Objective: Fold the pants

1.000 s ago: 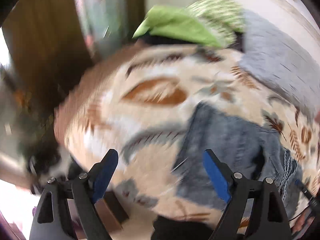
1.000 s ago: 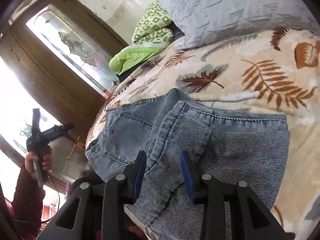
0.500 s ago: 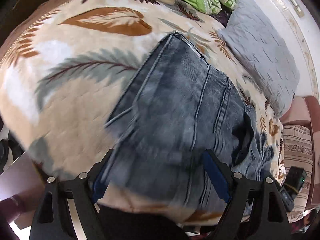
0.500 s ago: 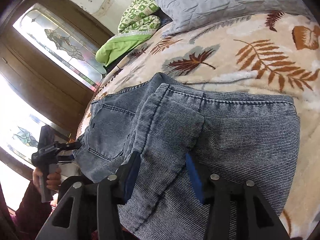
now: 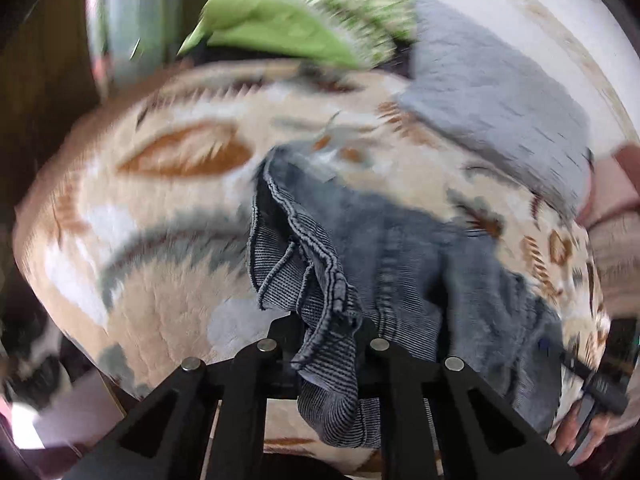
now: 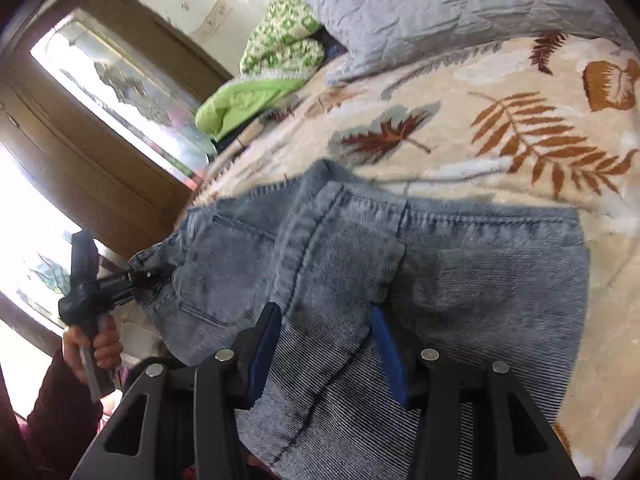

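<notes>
Pants spread flat on the bed's leaf-print blanket, partly folded: one denim layer lapped over another, waistband end toward the window.

Left gripper clamped on a bunched edge of the pants near the waistband, fingers closed tight with cloth squeezed between and hanging below. Edge raised off the blanket, probably to carry it across for the next fold. Heavy motion blur in left wrist view.

Right gripper above the folded part of the pants, on the side away from the window. Fingers parted moderately, holding nothing. Contact with the denim impossible to tell; likely placed to pin the stack while the other end is moved.

Grey pillow and green bedding beyond the pants, well apart.
</notes>
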A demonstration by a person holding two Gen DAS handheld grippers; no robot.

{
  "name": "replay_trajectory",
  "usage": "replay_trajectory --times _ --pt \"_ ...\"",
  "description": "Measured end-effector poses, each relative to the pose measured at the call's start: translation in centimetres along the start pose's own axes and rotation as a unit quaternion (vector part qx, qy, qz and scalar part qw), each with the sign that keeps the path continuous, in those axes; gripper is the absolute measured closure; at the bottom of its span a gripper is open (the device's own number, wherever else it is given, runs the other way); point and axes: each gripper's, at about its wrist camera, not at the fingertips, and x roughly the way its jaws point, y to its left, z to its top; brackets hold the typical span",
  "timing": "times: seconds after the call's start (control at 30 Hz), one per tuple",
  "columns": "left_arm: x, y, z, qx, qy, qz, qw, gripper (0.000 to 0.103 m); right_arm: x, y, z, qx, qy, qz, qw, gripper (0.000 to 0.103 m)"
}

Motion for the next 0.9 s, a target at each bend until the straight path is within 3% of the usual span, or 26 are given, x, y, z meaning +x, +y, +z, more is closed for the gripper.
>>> replay_trajectory --times 0.1,0.2,0.4,0.53,0.6,0.63,0.7,0.77,0.87,0.9 --pt "-4.3 -3.8 0.1 0.059 -0.039 -0.022 0.9973 0.09 -2.4 -1.3 0.8 0.025 -0.041 -0.013 0.999 0.052" --pt "-8.4 -8.3 -0.5 0.12 -0.065 -0.061 0.9888 0.091 -5.2 -3.3 1.3 0.062 -0.081 -0.023 0.995 0.052" --pt "-10.0 -18.2 -2.7 0.226 -0.056 -0.123 0.9647 0.091 -11.2 -6.6 1.2 0.108 -0.146 -0.03 0.983 0.052" --pt "-7.6 -24.8 -6.2 0.284 -0.011 -0.155 0.9461 0.091 -14.2 -9.3 0.6 0.146 -0.174 -0.022 0.974 0.052" --pt "-4.9 -27.8 -8.3 0.314 0.04 -0.175 0.9322 0.088 -15.5 -10.2 0.3 0.158 -0.188 -0.027 0.969 0.052" --pt "-2.9 -29.3 -9.7 0.336 0.072 -0.173 0.9229 0.086 -16.1 -10.7 0.3 0.164 -0.194 -0.028 0.967 0.052" --pt "0.0 -30.8 -11.8 0.355 0.128 -0.151 0.9136 0.085 -17.1 -11.7 0.1 0.182 -0.204 -0.023 0.962 0.051" --pt "0.5 -30.6 -12.2 0.348 0.148 -0.158 0.9123 0.085 -17.5 -12.3 0.0 0.196 -0.209 -0.017 0.958 0.051" --pt "-2.5 -28.5 -9.6 0.33 0.098 -0.196 0.9184 0.076 -17.6 -11.9 0.3 0.19 -0.212 -0.007 0.959 0.051" --pt "-3.8 -27.4 -8.4 0.32 0.075 -0.206 0.9217 0.065 -17.3 -11.4 0.6 0.179 -0.208 -0.008 0.961 0.051"
